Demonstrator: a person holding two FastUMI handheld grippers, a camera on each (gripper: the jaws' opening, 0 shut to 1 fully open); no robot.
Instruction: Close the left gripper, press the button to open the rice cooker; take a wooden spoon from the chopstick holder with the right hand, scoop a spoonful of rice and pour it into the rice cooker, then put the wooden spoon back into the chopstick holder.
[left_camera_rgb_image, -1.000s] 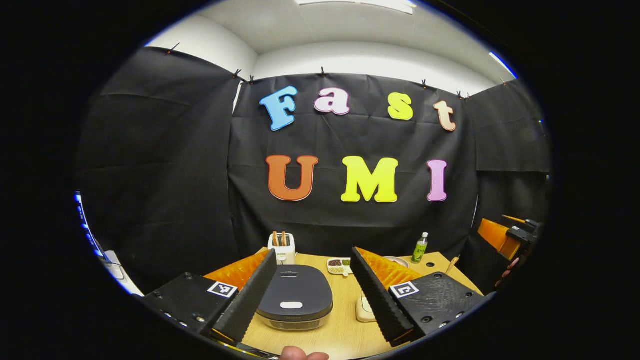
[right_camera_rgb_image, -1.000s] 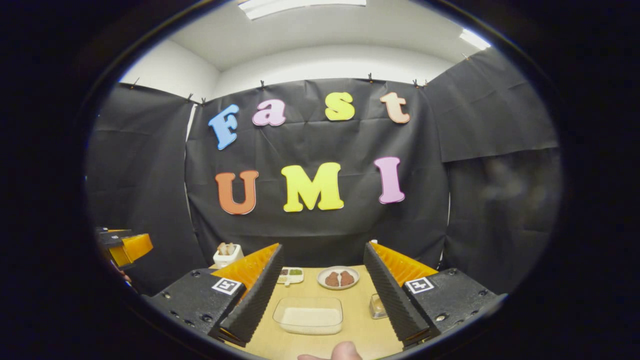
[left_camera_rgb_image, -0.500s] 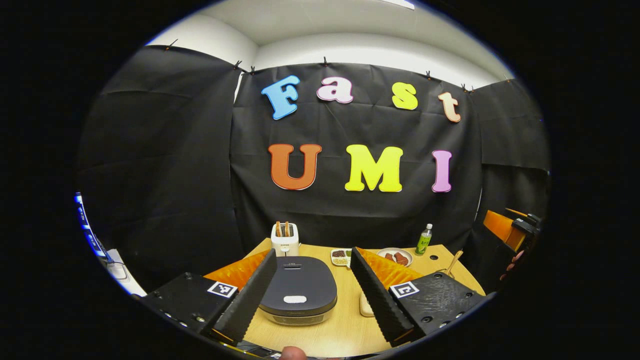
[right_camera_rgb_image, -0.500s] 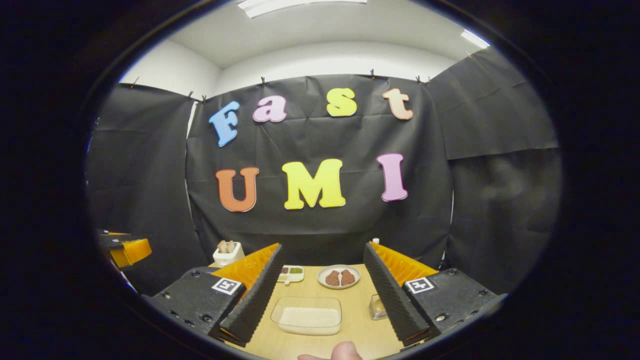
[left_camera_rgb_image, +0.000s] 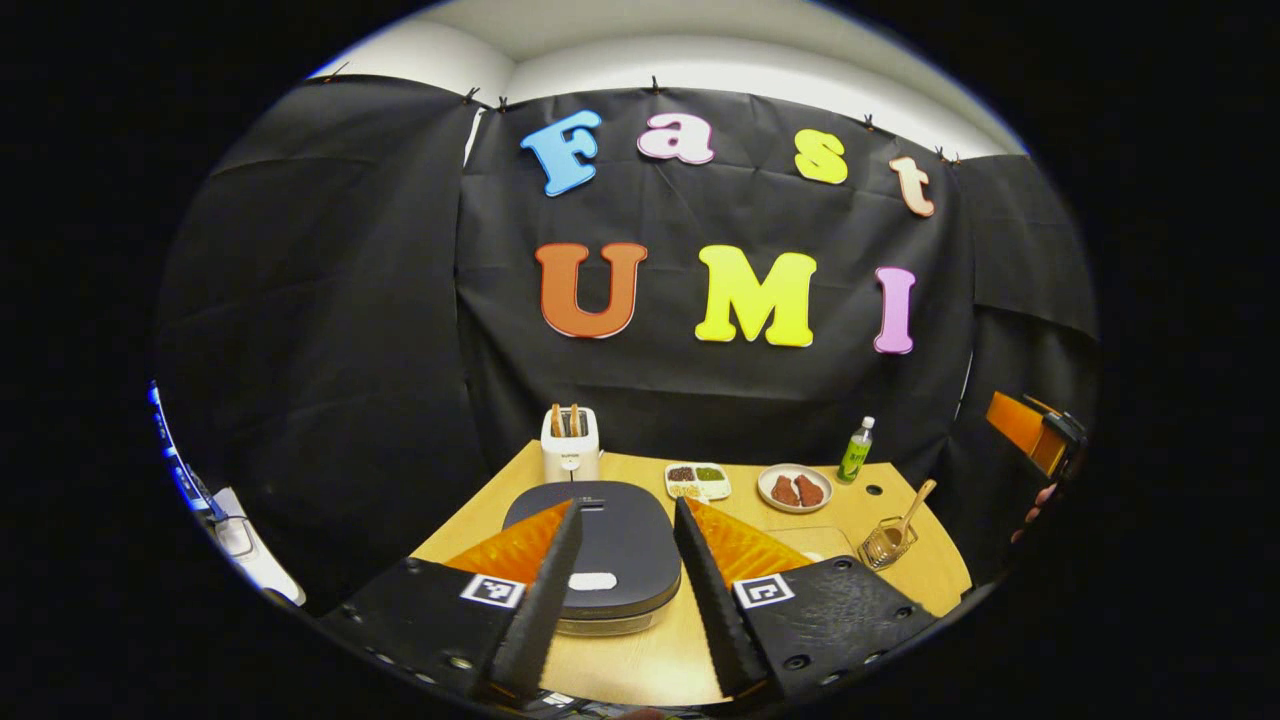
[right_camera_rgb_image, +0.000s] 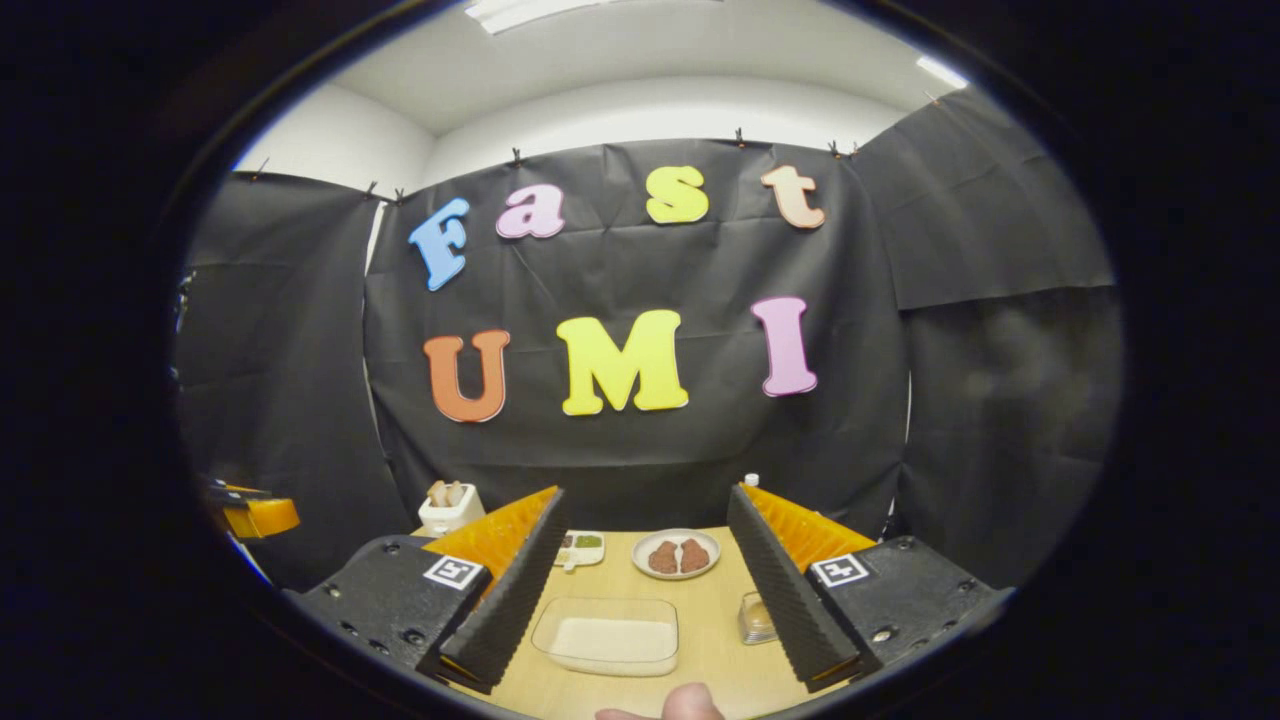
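Observation:
The rice cooker (left_camera_rgb_image: 612, 528) sits shut on the wooden table, dark lid up, its white button (left_camera_rgb_image: 592, 581) near the front edge. My left gripper (left_camera_rgb_image: 628, 510) hovers above and in front of it, open with a narrowed gap framing the lid. A wooden spoon (left_camera_rgb_image: 915, 503) leans in the wire chopstick holder (left_camera_rgb_image: 883, 545) at the table's right. The clear rice container (right_camera_rgb_image: 607, 637) lies between the fingers of my right gripper (right_camera_rgb_image: 645, 495), which is open, empty and held above the table. The holder (right_camera_rgb_image: 757, 618) peeks out beside its right finger.
A white toaster (left_camera_rgb_image: 570, 445), a divided condiment dish (left_camera_rgb_image: 698, 481), a plate of brown food (left_camera_rgb_image: 795, 488) and a green bottle (left_camera_rgb_image: 855, 450) line the table's far side. The other gripper (left_camera_rgb_image: 1030, 435) hangs past the right edge. A thumb (right_camera_rgb_image: 690, 705) shows at the bottom.
My left gripper's fingers have drawn closer together, and its view has tilted down and risen, showing more of the table. The right gripper has hardly moved.

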